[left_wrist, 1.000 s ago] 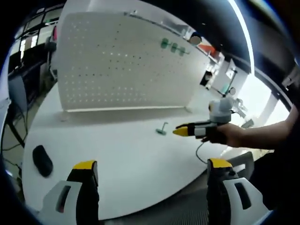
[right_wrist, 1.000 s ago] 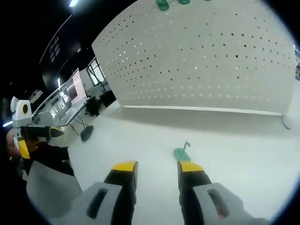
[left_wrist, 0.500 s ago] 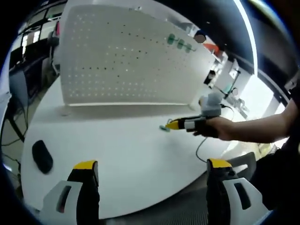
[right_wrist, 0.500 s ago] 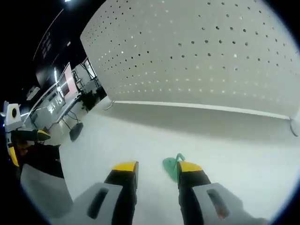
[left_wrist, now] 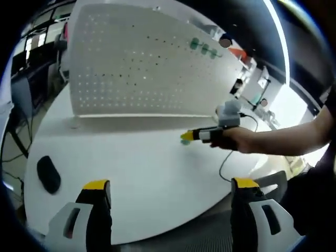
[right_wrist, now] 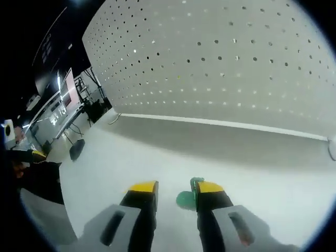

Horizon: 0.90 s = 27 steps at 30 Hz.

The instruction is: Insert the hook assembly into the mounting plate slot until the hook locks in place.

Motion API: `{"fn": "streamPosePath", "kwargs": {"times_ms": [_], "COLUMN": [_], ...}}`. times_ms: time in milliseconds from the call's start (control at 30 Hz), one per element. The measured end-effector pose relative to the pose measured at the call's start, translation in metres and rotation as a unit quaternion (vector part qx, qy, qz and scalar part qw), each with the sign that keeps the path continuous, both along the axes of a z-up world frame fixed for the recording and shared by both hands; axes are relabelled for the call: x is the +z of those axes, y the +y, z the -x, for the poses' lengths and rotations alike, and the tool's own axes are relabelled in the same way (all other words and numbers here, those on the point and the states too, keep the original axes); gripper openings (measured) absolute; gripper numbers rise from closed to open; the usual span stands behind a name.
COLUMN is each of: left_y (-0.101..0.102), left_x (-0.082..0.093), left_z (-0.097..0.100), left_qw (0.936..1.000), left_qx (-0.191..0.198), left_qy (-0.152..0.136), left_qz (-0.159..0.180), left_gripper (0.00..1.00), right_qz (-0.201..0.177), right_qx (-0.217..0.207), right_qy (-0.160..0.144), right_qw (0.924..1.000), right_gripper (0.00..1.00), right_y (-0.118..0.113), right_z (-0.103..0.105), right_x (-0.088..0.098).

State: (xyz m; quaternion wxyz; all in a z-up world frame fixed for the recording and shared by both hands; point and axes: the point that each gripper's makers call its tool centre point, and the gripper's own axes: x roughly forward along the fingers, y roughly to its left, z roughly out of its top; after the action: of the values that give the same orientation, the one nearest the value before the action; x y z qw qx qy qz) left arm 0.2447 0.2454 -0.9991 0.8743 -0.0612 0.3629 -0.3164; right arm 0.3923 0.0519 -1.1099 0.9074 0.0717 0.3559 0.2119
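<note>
A small green hook [right_wrist: 185, 199] lies on the white table [right_wrist: 126, 152], in front of the upright white pegboard [right_wrist: 236, 63]. My right gripper [right_wrist: 176, 189] is open, low over the table, with the hook between its yellow-tipped jaws and close against the right one. In the left gripper view, the right gripper [left_wrist: 187, 137] is held by a hand, its tips at the hook [left_wrist: 184, 142] below the pegboard [left_wrist: 142, 63]. Several green hooks [left_wrist: 202, 46] hang near the pegboard's top right. My left gripper [left_wrist: 170, 186] is wide open at the table's near edge, holding nothing.
A black mouse-like object [left_wrist: 48, 175] lies on the table [left_wrist: 131, 168] at the left. The person's forearm [left_wrist: 283, 143] reaches in from the right. Desks and monitors [right_wrist: 68, 100] stand beyond the table's left side.
The right gripper has moved forward and down to the hook, which now sits between its jaws instead of ahead of them. The left gripper has hardly moved.
</note>
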Motion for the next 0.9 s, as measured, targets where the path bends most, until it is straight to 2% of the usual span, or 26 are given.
{"fn": "streamPosePath", "kwargs": {"times_ms": [267, 433, 900], "left_y": [0.003, 0.002, -0.002], "left_x": [0.001, 0.002, 0.002], "left_z": [-0.001, -0.002, -0.002], "left_qw": [1.0000, 1.0000, 1.0000], "left_qx": [0.004, 0.003, -0.005], "left_qy": [0.001, 0.000, 0.000], "left_qz": [-0.001, -0.001, 0.000], "left_gripper": [0.96, 0.96, 0.94], "right_qz": [-0.003, -0.004, -0.003], "right_qx": [-0.008, -0.008, 0.009], "right_qy": [0.001, 0.003, -0.003], "right_qw": [1.0000, 1.0000, 0.9999], "right_gripper": [0.17, 0.04, 0.00], "right_y": [0.007, 0.009, 0.012], "right_z": [-0.016, -0.019, -0.014], "right_x": [-0.002, -0.001, 0.007]}}
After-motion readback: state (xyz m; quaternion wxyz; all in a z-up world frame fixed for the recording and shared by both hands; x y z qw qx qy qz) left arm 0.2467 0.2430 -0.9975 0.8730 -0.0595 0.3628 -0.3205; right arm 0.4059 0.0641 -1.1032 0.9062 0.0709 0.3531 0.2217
